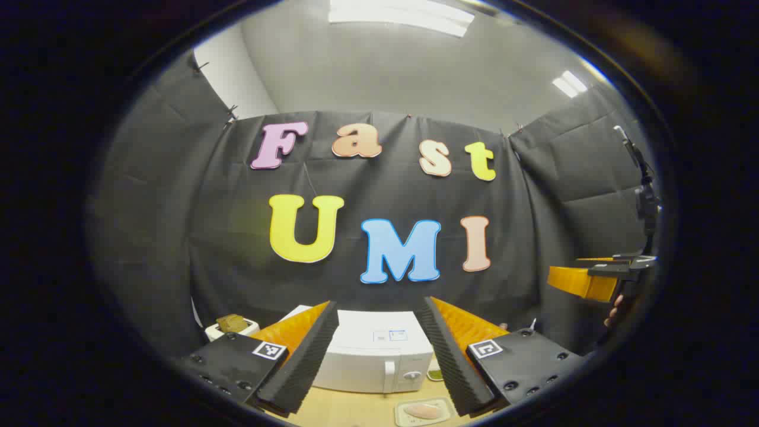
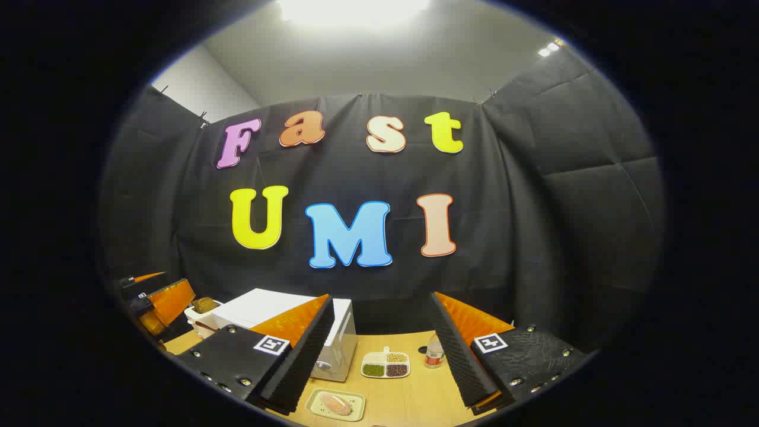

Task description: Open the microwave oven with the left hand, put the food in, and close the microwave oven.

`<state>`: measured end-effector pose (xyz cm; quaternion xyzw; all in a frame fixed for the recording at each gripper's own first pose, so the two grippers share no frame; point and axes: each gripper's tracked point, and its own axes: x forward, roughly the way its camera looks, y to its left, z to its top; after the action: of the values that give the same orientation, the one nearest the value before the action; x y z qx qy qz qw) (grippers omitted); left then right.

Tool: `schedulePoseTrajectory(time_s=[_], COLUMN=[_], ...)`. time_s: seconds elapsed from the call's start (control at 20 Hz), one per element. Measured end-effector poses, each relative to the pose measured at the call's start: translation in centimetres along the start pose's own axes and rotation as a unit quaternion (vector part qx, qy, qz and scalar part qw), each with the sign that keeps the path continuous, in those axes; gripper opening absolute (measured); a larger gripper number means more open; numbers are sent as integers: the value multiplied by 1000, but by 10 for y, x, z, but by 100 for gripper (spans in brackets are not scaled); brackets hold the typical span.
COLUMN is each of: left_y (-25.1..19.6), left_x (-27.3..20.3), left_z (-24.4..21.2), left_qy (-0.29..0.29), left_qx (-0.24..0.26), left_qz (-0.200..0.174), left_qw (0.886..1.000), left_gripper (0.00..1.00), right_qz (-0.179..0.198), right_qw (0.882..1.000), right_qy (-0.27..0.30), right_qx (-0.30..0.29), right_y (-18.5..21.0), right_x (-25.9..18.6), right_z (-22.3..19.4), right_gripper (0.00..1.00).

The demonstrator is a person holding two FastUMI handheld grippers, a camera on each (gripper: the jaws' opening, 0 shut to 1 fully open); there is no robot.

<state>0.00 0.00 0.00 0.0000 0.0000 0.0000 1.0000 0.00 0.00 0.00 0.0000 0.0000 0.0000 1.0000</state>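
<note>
A white microwave oven point(image 1: 370, 359) stands on the wooden table with its door closed, its handle point(image 1: 389, 376) and knob at the right of its front. My left gripper point(image 1: 375, 362) is open above and short of it, nothing between its fingers. A small plate with pinkish food point(image 1: 422, 411) lies on the table in front of the microwave. In the right gripper view the microwave point(image 2: 278, 323) sits at the left, the food plate point(image 2: 336, 404) lies low between the fingers, and my right gripper point(image 2: 382, 362) is open and empty. The other gripper point(image 1: 587, 279) hangs at the right edge of the left gripper view.
A toaster with bread point(image 1: 232, 325) stands left of the microwave. A divided dish of beans and grains point(image 2: 385, 365) and a small red-labelled bottle point(image 2: 434, 354) sit on the table point(image 2: 415, 391) to the microwave's right. Black cloth walls close in the booth.
</note>
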Motion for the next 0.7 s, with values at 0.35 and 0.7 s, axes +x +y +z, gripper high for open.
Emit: schedulePoseTrajectory(time_s=[0.35,0.7], left_y=[0,2], left_x=[8,10], left_z=[-11,-26], left_qy=[8,13], left_qx=[-2,6], left_qz=[9,10], left_qw=[1000,1000], left_gripper=[96,93], right_qz=[-1,-8], right_qw=[1000,1000], right_qy=[3,-5], right_qx=[-1,-5], right_y=[-9,-13], right_x=[4,9], right_z=[-6,-7], right_gripper=[97,97])
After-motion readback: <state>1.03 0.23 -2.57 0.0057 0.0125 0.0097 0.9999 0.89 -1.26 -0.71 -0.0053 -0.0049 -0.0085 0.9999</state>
